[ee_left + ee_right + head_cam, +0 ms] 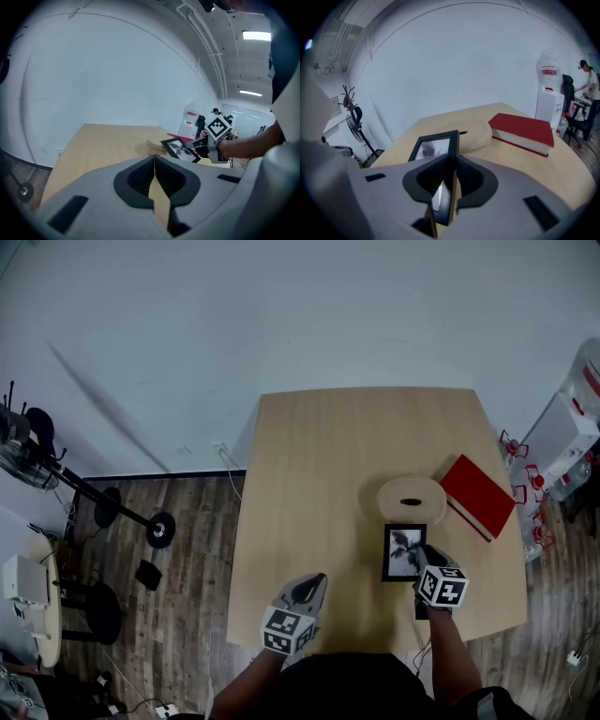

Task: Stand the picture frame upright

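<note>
While the picture frame has yet to stand, a person works at a pale wooden table with a gripper in each hand. A red book lies just right of a round woven mat. The black picture frame sits just on the near side of that mat, face up and tilted. The right gripper is clamped on its right-hand edge, its jaws kept narrowly apart by the frame's thickness. The left gripper hovers well apart from the mat, to its near left, jaws pressed together with nothing between them.

The job now looks to be tipping the top edge up while the bottom edge stays low by the mat. The free gripper could steady the other side, and the grip should be let go only once the frame rests on its own support.

No view shows the frame's back, so any prop there cannot be made out. Whether its far edge touches the table is also unclear.
</note>
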Demonstrator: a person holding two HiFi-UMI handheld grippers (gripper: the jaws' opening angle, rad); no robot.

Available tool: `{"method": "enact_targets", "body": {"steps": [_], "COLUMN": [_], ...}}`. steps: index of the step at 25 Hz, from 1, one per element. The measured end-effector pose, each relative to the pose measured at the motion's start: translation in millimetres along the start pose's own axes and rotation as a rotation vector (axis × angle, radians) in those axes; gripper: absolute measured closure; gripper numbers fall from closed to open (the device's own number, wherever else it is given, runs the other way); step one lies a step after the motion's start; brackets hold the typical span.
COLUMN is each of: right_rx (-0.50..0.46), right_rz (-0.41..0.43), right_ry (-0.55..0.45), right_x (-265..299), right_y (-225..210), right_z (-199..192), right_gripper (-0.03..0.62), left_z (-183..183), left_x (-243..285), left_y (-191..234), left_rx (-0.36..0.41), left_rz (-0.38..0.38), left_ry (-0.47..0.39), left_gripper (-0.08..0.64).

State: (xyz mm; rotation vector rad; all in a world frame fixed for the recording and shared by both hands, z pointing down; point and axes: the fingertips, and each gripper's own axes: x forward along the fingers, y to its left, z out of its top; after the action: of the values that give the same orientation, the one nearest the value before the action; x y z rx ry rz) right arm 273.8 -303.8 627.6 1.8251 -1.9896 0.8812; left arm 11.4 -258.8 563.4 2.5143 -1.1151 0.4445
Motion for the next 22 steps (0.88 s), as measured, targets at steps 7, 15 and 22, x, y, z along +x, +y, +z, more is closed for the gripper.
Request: {"method": "enact_targets", "body": {"steps": [7,15,22], "right_rx": [-0.014,0.035,-0.037], "right_rz": [-0.006,0.007,0.003], "right_ry": [0.031,0.064,0.113], "right_x": [17,34,49], "right_y": [-31,-53,-58], "right_z": [-4,-15,-23], "right_gripper": [0.525,0.526,0.526], "left_z": [-13,-30,-28], "left_x": [14,26,29], "left_y": [-14,-29,-33], "left_rx": [-0.011,-0.039,-0.033], "left_rz": [0.021,0.022,0.023], "left_ry": [0.031,0.06,0.061], "left_gripper": [0.555,0.555,0.555]}}
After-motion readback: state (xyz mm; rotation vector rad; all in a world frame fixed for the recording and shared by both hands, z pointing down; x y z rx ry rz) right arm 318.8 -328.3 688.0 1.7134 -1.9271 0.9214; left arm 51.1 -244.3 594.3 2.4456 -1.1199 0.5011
